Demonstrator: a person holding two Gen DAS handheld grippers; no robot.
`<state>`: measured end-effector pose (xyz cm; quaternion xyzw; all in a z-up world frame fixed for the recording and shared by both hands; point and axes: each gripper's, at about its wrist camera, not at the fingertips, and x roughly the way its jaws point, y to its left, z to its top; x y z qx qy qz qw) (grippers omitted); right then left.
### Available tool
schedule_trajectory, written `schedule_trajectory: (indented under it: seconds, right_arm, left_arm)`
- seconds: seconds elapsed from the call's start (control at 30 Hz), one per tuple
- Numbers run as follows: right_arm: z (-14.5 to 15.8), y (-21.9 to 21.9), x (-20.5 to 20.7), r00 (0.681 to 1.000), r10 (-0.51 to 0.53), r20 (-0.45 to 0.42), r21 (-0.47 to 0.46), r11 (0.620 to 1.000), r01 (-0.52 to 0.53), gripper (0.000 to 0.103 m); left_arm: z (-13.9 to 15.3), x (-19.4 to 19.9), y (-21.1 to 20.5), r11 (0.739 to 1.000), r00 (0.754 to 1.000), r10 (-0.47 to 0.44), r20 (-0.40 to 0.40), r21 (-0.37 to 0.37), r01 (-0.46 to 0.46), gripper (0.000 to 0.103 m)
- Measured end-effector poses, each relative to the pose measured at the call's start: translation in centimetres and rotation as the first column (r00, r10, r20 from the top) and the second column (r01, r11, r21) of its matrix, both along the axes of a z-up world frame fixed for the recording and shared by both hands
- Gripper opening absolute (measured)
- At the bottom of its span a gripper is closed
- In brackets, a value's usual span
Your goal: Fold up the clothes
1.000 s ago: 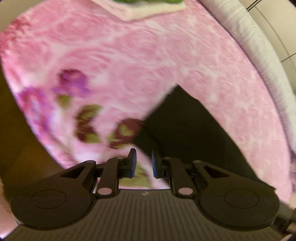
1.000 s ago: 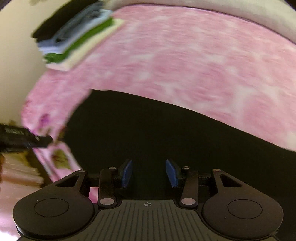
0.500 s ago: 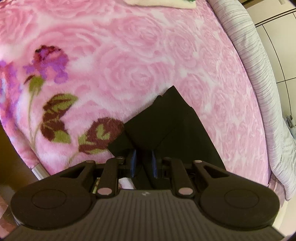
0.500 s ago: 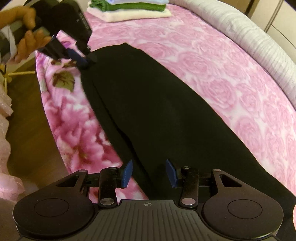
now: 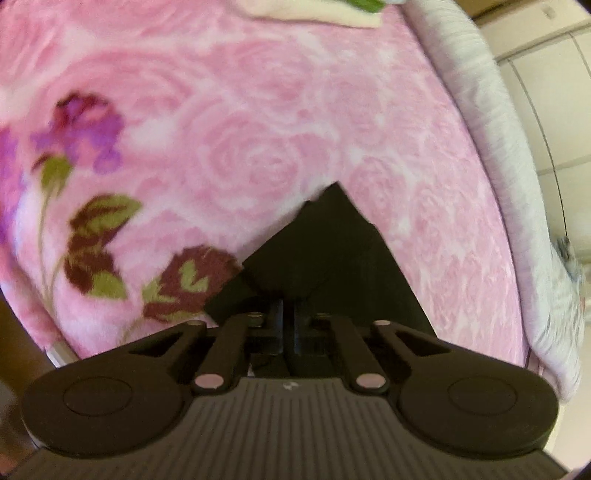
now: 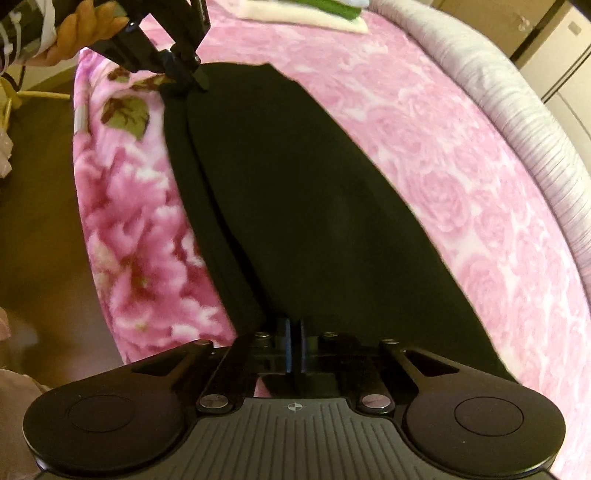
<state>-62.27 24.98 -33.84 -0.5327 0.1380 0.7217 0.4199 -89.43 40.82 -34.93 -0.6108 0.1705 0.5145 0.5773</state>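
— Left gripper [image 5: 288, 320]: clamped on a corner of the black garment [image 6: 295, 206], jaws drawn nearly together with dark cloth pinched between. Seen also from the right wrist [image 6: 184, 72], at the far end of the garment, gripped by a hand [image 6: 83, 31] with a patterned sleeve.

— And the right gripper [image 6: 294, 345]?

— Likewise clenched, on the near end of the black garment, blue-edged pads almost touching, fabric caught between.

— Position of the garment?

— Stretched long between both grippers, lying flat on the pink rose blanket [image 6: 461, 192]. Doubled lengthwise, with a second layer edge showing along the side nearest the blanket's edge. Close to that edge, over the darker flower print [image 6: 147, 266].

— From the left wrist?

— Only a pointed dark flap [image 5: 325, 258] rising from the jaws, pale roses beyond, purple and maroon blooms [image 5: 85, 133] with green leaves beside the garment.

— Anything else on the blanket?

— Stack of folded clothes [image 6: 314, 11] at the far end, well apart from the garment: cream below, green above. Grey striped bolster [image 6: 517, 107] along the blanket's other side. Brown floor [image 6: 44, 206] past the blanket's near edge. Slight motion blur in both views.
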Motion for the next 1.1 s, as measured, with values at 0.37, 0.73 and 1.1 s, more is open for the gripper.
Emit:
schedule_trajectory:
  seconds: [0.37,0.73,1.1]
  right_arm:
    - [0.7,-1.8,0.0,0.999,0.035,-0.022,-0.027,0.999,-0.036,0.001]
    - [0.1,-1.8,9.5,0.930,-0.357,-0.082,-0.103,0.932,0.349,0.037]
    - [1.8,-3.5,26.6,0.520,-0.834,-0.188,-0.214,0.551,0.807,0.039]
  left_arm:
    - [0.0,-0.6,-2.2,0.997,0.996,-0.049,-0.072,0.047,0.053,0.001]
    - [2.8,2.0,-3.3,0.984,0.928,-0.172,-0.331,-0.008,0.180,0.012]
    - [5.6,23.1,-3.8,0.760,0.734,-0.608,-0.302,0.044,0.648,0.012]
